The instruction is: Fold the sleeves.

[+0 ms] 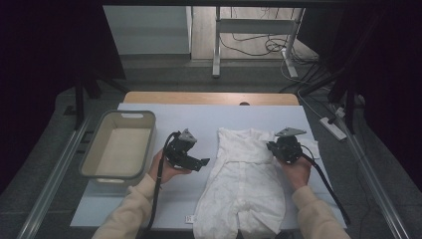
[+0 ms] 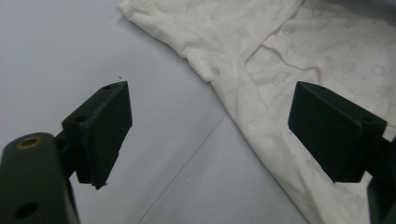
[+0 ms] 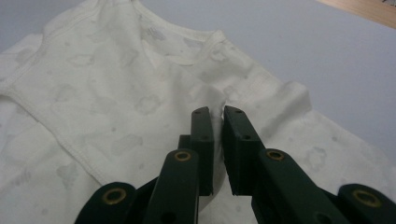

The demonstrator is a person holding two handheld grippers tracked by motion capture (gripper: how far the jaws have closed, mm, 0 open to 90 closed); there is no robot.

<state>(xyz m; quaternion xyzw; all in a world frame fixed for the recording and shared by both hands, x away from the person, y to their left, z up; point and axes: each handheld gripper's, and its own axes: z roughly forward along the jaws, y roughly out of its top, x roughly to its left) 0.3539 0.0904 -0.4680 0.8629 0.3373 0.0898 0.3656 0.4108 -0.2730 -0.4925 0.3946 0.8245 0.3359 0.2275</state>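
A white baby garment [image 1: 244, 179] lies flat on the pale table cover [image 1: 199, 119], neck toward the far side and legs hanging past the front edge. My right gripper [image 1: 272, 147] rests on its right shoulder. In the right gripper view, the narrow jaws of the right gripper [image 3: 218, 116] pinch a raised fold of the garment [image 3: 107, 93] below the neckline. My left gripper [image 1: 201, 163] sits just left of the garment, held low over the cover. In the left gripper view, the left gripper [image 2: 210, 126] is wide open, one jaw over bare cover, the other over the garment's [image 2: 280, 56] edge.
A grey plastic basket [image 1: 99, 144] stands at the table's left side. A strip of wooden tabletop [image 1: 209, 98] shows beyond the cover's far edge. Cables trail from both grippers toward the front. A power strip [image 1: 334, 128] lies on the floor at the right.
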